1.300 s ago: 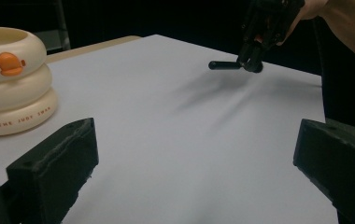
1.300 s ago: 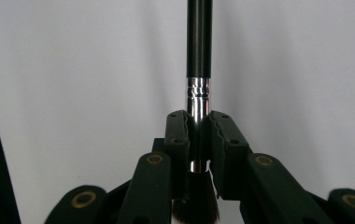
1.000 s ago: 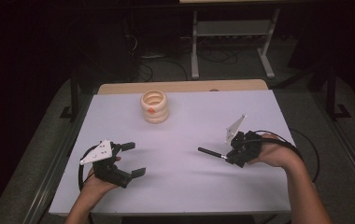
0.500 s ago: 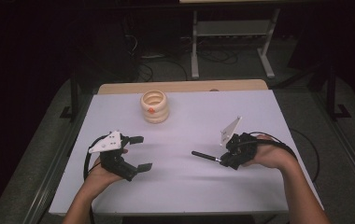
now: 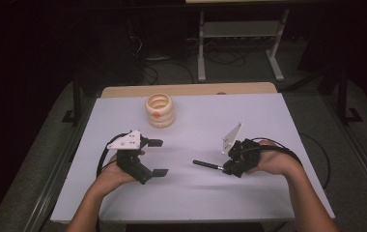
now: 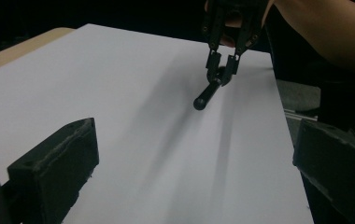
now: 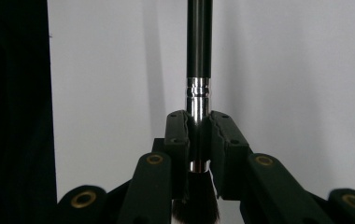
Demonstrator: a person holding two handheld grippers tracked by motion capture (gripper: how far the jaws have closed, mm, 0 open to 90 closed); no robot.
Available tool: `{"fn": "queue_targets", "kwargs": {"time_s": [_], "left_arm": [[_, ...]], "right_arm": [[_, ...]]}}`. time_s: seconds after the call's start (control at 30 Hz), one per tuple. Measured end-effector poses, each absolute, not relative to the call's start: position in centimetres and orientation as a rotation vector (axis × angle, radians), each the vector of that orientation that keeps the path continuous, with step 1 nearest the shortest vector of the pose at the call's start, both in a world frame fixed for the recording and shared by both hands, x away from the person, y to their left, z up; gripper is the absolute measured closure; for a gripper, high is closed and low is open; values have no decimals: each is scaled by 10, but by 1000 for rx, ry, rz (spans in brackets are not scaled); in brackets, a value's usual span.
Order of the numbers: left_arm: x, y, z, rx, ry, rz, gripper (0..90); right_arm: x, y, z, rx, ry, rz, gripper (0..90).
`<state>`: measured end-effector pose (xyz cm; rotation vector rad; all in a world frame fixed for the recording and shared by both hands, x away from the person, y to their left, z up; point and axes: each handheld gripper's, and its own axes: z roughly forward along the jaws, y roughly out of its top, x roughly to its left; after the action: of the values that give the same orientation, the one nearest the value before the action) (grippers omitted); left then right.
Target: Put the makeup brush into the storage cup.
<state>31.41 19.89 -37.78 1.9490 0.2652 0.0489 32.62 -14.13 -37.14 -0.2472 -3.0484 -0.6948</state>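
A brush [image 7: 198, 70] is clenched at its ferrule by the right gripper [image 5: 230, 166], handle aimed level at the left gripper [image 5: 156, 157], which is held released, 2 jaws apart, nearer the ring stack [image 5: 159, 110].

A stack of rings [image 5: 159, 110] is set on the table [image 5: 268, 116] near its far edge, left of the middle. A brush [image 5: 206, 165] is held above the near half, right of centre.
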Motion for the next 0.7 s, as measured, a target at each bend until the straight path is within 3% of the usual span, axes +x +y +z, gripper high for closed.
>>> {"fn": "queue_targets", "kwargs": {"time_s": [0.7], "left_arm": [[324, 152, -375, 2076, 136, -55, 0]], "right_arm": [[325, -116, -365, -157, -3047, -608, 770]]}}
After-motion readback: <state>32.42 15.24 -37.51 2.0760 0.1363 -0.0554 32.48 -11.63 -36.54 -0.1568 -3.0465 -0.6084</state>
